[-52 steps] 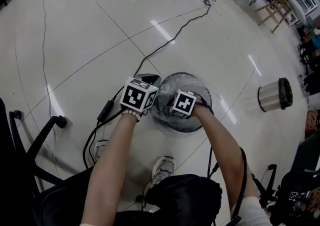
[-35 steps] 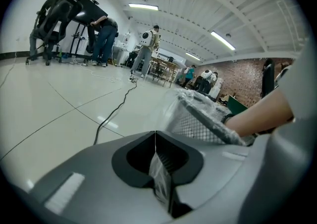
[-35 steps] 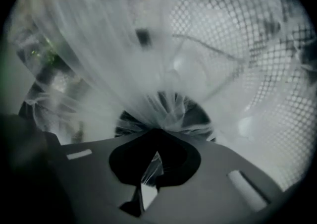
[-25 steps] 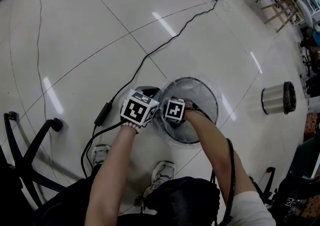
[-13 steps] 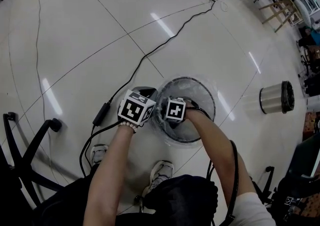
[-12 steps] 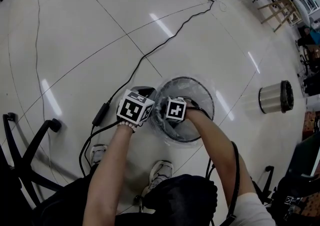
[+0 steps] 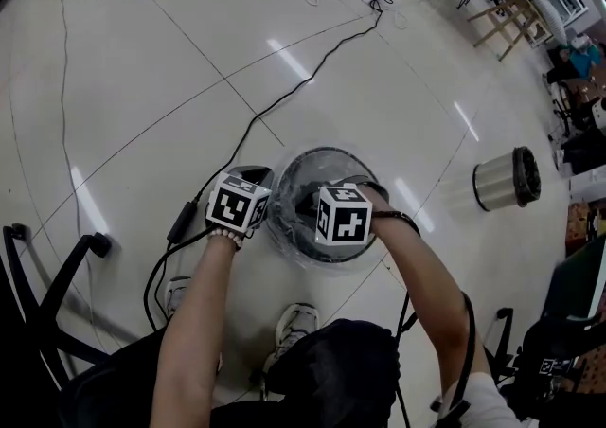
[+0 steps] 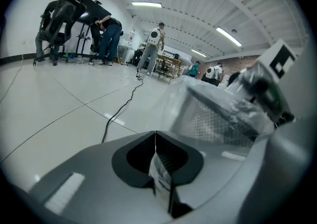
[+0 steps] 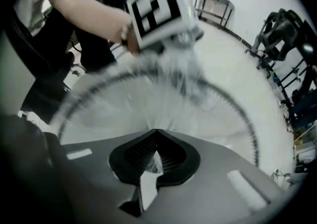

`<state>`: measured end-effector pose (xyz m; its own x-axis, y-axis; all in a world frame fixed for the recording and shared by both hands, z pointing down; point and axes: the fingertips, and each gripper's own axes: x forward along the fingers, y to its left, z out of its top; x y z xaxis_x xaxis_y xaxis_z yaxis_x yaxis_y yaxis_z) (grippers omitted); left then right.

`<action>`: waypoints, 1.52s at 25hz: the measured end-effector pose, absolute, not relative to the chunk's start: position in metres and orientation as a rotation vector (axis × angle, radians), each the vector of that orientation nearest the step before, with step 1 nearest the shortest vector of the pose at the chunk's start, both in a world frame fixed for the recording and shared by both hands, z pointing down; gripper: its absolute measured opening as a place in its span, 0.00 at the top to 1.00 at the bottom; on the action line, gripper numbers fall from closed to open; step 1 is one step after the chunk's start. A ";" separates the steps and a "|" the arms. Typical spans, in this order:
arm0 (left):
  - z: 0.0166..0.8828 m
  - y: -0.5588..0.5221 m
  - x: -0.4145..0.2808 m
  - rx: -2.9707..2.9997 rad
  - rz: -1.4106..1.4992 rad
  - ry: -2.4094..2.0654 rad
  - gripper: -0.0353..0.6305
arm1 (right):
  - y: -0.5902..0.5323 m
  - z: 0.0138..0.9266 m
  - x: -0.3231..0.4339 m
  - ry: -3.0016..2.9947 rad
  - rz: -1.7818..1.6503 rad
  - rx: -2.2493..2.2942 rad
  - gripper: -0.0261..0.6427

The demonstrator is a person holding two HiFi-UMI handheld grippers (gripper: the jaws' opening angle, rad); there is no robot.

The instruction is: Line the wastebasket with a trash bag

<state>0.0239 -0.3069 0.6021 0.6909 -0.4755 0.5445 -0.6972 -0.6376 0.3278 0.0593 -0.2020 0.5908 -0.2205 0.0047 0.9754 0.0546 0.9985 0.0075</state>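
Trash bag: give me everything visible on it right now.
The trash bag is thin, clear, crinkled plastic film, spread loosely over the mouth of the round black mesh wastebasket. The right gripper pinches it above the basket, with film fanning out from its shut jaws. The left gripper pinches it beside the rim.

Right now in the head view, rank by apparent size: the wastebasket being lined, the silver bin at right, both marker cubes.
1. wastebasket
2. silver bin, only slightly ahead
3. right marker cube and left marker cube: nearly alike; the right looks nearer the camera, so unranked.
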 end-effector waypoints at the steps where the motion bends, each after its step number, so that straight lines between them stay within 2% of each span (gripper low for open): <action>1: 0.603 -0.307 0.022 2.374 0.564 -0.907 0.92 | -0.201 0.567 0.056 -1.846 -0.060 -0.017 0.96; 4: 0.602 -0.310 0.014 2.375 0.566 -0.926 0.92 | -0.225 0.496 0.066 -2.003 -0.114 0.214 0.95; 6: 0.600 -0.311 0.009 2.367 0.538 -0.931 0.92 | -0.254 0.463 0.099 -2.026 -0.160 0.439 0.90; 9: 0.598 -0.313 -0.005 2.331 0.482 -0.954 0.79 | -0.297 0.444 0.170 -1.993 -0.128 0.785 0.84; 12: 0.586 -0.313 -0.023 2.314 0.365 -0.938 0.74 | -0.326 0.460 0.229 -2.023 0.123 1.043 0.77; 14: 0.570 -0.304 -0.024 2.344 0.291 -0.851 0.76 | -0.337 0.482 0.251 -2.052 0.311 1.135 0.78; 16: 0.557 -0.286 -0.014 2.426 0.286 -0.736 0.79 | -0.342 0.504 0.259 -2.079 0.430 1.137 0.86; 17: 0.554 -0.277 -0.008 2.475 0.309 -0.684 0.84 | -0.344 0.514 0.258 -2.099 0.465 1.112 0.95; 18: 0.553 -0.269 -0.002 2.516 0.339 -0.645 0.90 | -0.345 0.523 0.255 -2.123 0.494 1.078 0.96; 25: 0.588 -0.244 0.009 2.550 0.498 -0.674 0.91 | -0.322 0.581 0.228 -2.266 0.662 0.777 0.96; 31: 0.614 -0.218 0.024 2.536 0.607 -0.609 0.93 | -0.282 0.621 0.225 -2.313 0.779 0.690 0.96; 35: 0.634 -0.211 0.012 2.467 0.683 -0.667 0.93 | -0.270 0.635 0.249 -2.256 0.759 0.881 0.96; 38: 0.624 -0.220 -0.022 2.375 0.604 -0.844 0.93 | -0.270 0.589 0.295 -2.287 0.689 1.266 0.96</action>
